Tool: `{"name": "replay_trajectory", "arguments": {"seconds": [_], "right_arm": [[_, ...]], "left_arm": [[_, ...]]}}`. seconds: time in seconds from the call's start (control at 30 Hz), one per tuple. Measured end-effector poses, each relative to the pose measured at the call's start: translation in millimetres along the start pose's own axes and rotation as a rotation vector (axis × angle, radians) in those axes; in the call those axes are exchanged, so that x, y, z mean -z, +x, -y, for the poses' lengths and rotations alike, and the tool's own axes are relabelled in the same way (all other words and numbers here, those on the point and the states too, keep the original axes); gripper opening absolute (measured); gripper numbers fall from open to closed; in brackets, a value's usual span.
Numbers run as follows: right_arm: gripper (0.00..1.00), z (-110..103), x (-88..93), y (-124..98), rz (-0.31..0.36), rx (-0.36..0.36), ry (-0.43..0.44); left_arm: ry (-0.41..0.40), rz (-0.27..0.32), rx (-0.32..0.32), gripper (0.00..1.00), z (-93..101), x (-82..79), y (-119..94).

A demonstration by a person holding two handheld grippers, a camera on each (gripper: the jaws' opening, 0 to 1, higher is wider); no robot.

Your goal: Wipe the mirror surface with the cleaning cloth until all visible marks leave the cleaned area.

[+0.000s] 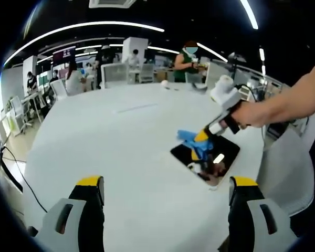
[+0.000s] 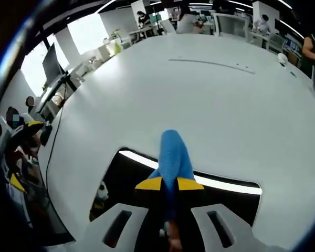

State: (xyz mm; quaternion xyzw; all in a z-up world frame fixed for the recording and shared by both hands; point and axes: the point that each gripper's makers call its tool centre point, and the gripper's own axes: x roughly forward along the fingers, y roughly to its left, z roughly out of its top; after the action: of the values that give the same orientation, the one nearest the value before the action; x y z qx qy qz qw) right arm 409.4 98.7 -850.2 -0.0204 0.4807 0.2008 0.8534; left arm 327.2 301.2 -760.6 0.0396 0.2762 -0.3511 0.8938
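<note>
While the left claw (image 1: 167, 194) hangs wide apart over the white surface (image 1: 121, 152) with nothing between its jaws, the right claw (image 2: 169, 185) is clamped on the blue cleaning cloth (image 2: 172, 157), pressing it onto the dark mirror (image 2: 226, 202) lying flat on that surface. Farther off, people stand among desks.
</note>
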Motion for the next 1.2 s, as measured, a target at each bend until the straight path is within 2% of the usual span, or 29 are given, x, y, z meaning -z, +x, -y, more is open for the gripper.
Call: {"name": "replay_trajectory", "arguments": {"seconds": [0.33, 0.5, 0.57, 0.97, 1.2], "right_arm": [[0.03, -29.1, -7.3, 9.8, 0.0, -0.023, -0.022], [0.03, -43.9, -11.1, 15.2, -0.014, -0.035, -0.053], [0.03, -48.9, -13.5, 17.8, -0.01, -0.033, -0.098], [0.03, -70.4, -22.3, 27.0, -0.03, -0.054, -0.141], [0.03, -71.9, -23.1, 28.2, -0.037, -0.062, -0.162]], "left_arm": [[-0.008, 0.01, -0.004, 1.0, -7.0, -0.1, -4.4], [-0.016, 0.016, -0.01, 1.0, -12.7, 1.2, -6.8], [-0.011, 0.013, -0.01, 1.0, -13.5, 2.2, -8.1], [-0.036, 0.028, -0.038, 1.0, -27.5, 4.7, -21.8], [-0.048, 0.037, -0.05, 1.0, -30.5, 4.2, -22.1]]}}
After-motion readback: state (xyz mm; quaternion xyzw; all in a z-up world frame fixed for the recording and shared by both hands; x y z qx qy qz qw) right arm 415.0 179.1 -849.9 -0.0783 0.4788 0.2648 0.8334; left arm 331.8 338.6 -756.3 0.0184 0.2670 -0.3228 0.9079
